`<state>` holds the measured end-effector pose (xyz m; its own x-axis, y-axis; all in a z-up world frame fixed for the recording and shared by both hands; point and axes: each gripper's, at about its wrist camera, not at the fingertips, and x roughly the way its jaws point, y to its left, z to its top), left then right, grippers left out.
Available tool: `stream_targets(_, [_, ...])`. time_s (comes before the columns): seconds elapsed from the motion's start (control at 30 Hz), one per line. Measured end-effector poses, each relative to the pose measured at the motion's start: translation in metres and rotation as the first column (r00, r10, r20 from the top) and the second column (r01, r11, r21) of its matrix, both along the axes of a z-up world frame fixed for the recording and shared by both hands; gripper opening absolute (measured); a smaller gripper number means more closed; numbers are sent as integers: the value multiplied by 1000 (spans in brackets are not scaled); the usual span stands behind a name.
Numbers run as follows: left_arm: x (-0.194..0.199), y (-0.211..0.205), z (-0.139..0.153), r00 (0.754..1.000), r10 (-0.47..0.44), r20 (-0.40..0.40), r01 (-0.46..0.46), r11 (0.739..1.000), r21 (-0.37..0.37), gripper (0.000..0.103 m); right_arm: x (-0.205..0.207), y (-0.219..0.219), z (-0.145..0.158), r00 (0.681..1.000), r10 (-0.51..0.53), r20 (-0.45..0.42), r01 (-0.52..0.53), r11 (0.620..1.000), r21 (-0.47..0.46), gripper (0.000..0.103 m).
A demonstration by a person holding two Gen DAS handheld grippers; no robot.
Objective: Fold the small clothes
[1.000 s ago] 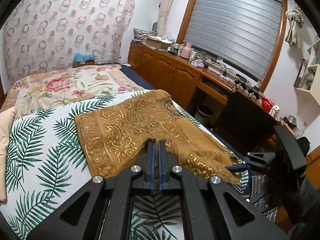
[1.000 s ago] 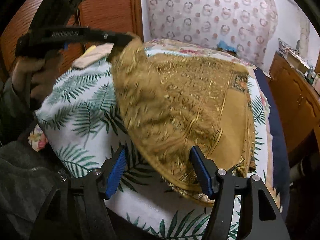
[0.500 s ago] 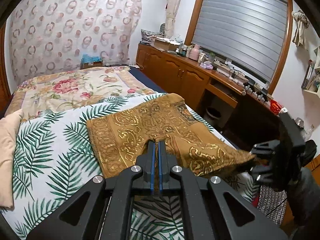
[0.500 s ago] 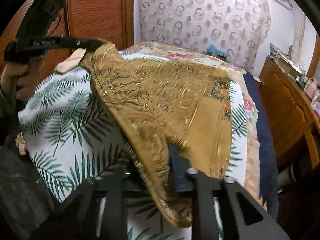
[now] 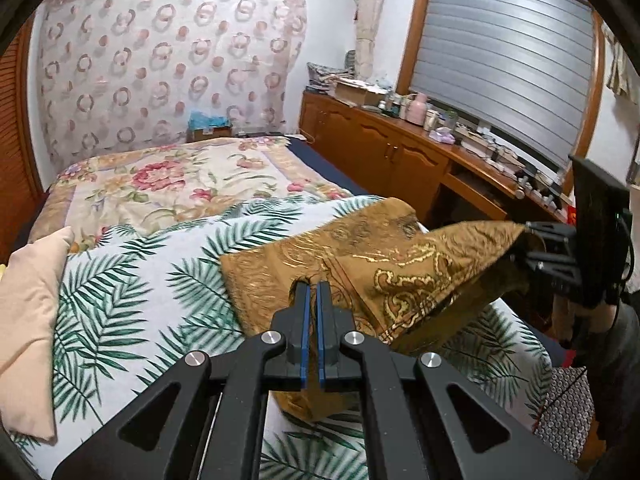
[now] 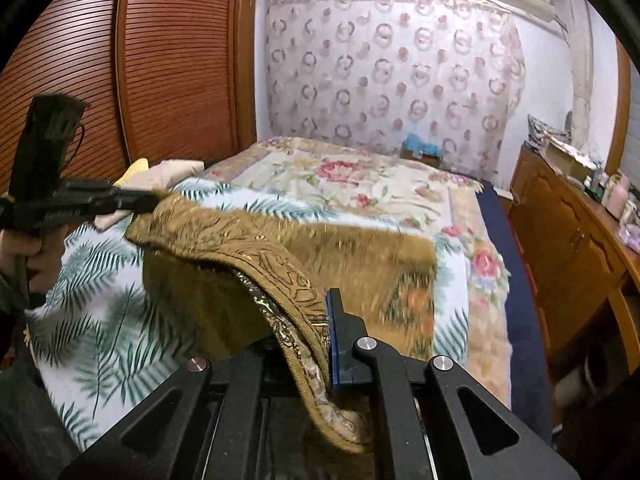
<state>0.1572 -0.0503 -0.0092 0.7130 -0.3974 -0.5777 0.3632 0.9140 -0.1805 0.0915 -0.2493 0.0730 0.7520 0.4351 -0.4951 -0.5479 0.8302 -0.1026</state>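
Observation:
A golden-brown patterned garment [image 5: 360, 256] lies on the palm-leaf sheet [image 5: 132, 280] of a bed, its near edge raised. My left gripper [image 5: 312, 292] is shut on that edge, the cloth pinched at the tips of its blue pads. In the right wrist view the left gripper [image 6: 154, 200] holds a corner up at the left. My right gripper [image 6: 316, 332] is closing on the other end of the garment [image 6: 360, 264]. Cloth drapes over its left finger and presses against the blue right pad [image 6: 332, 340]. From the left wrist view the right gripper [image 5: 520, 246] holds its corner above the bed.
A beige pillow [image 5: 28, 320] lies at the bed's left side and a floral quilt [image 5: 172, 180] covers its far half. A wooden cabinet run [image 5: 400, 160] with clutter lines the right wall. A slatted wooden wardrobe [image 6: 120, 80] stands at the left. A hand [image 6: 36, 256] grips the left tool.
The right gripper's jaws went from wide open around the garment's edge to closed on it, and lifted it. The left gripper shifted with its corner, so the near edge now hangs between both grippers.

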Motion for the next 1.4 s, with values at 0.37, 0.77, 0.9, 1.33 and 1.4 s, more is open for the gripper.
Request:
stream_targets(0.37, [41, 20, -23, 996, 27, -82, -25, 1000, 15, 5, 92, 27, -15, 997, 53, -50, -54, 998, -31, 7])
stream_targets(0.77, [56, 30, -41, 989, 2, -147, 7, 998, 59, 43, 154, 42, -27, 990, -23, -141, 16, 998, -55, 23])
stream_targets(0.9, [62, 28, -43, 987, -24, -161, 33, 998, 48, 61, 166, 48, -17, 991, -61, -121, 55, 997, -51, 33])
stream_targets(1.33, [102, 19, -49, 986, -3, -168, 21, 995, 102, 66, 129, 32, -13, 986, -163, -42, 163, 987, -16, 70])
stream_targets(1.4, [109, 20, -53, 984, 0, -180, 17, 995, 95, 66, 122, 27, -22, 980, -186, -71, 184, 982, -35, 71])
